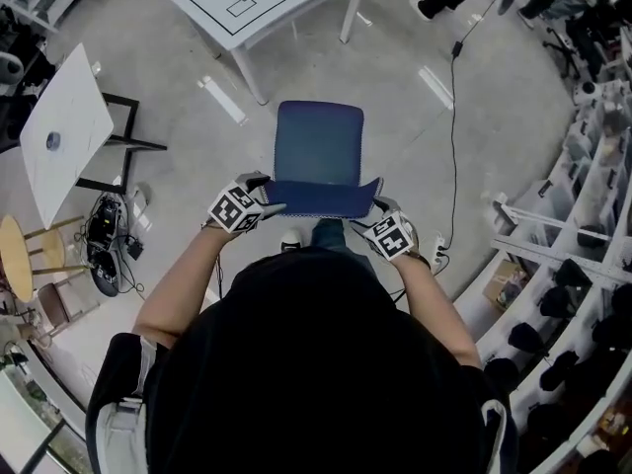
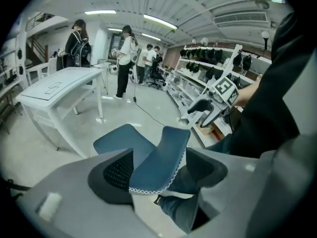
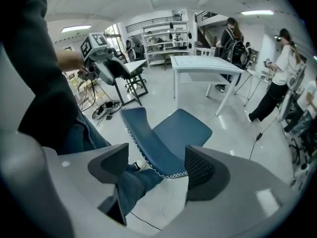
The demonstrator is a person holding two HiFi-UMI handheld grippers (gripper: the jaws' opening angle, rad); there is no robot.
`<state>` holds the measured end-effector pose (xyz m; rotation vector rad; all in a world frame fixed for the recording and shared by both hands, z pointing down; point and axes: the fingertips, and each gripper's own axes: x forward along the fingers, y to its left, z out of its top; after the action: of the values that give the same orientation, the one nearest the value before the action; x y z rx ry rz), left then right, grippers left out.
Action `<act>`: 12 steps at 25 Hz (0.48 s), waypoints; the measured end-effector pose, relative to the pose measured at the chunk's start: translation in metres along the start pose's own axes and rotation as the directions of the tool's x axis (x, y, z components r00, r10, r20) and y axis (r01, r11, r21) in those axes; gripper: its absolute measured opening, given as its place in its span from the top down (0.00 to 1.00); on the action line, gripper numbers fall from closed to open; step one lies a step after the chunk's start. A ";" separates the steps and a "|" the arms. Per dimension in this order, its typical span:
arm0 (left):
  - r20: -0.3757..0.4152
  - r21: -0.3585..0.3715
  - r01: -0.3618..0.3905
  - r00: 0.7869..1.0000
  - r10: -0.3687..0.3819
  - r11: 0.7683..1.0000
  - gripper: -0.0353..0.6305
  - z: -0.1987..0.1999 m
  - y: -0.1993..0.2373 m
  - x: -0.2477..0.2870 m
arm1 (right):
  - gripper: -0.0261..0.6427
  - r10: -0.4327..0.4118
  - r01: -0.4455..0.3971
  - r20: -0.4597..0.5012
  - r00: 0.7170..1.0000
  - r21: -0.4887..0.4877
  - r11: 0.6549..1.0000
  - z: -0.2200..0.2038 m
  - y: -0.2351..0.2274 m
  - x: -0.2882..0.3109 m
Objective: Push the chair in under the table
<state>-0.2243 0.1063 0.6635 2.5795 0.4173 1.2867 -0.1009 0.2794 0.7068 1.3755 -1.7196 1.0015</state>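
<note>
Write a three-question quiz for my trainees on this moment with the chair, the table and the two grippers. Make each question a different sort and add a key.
1. True or false: the chair's seat is already under the white table.
2. What stands between the jaws of both the left gripper and the right gripper? A. the chair's backrest B. a table leg C. a broom handle
3. Fill in: both grippers' jaws are ____ (open or shut).
Key: 1 false, the chair stands apart from the table; 2 A; 3 open.
</note>
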 end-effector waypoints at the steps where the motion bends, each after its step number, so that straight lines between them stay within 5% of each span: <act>1: -0.036 0.020 0.007 0.999 -0.006 1.000 0.46 -0.008 -0.002 0.009 | 0.39 0.012 -0.012 -0.026 1.000 -0.022 1.000 -0.004 0.003 0.007; 8: -0.225 0.153 0.068 0.974 -0.032 0.986 0.41 -0.053 -0.019 0.069 | 0.37 0.044 -0.076 -0.161 0.986 -0.199 0.977 -0.031 0.010 0.047; 12: -0.336 0.211 0.102 0.942 -0.026 0.972 0.40 -0.082 -0.021 0.091 | 0.37 0.049 -0.109 -0.220 0.974 -0.270 0.957 -0.041 0.010 0.070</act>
<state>-0.2409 0.1645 0.7721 2.4964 0.7430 1.7476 -0.1217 0.2874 0.7855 0.9897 -1.6909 0.8728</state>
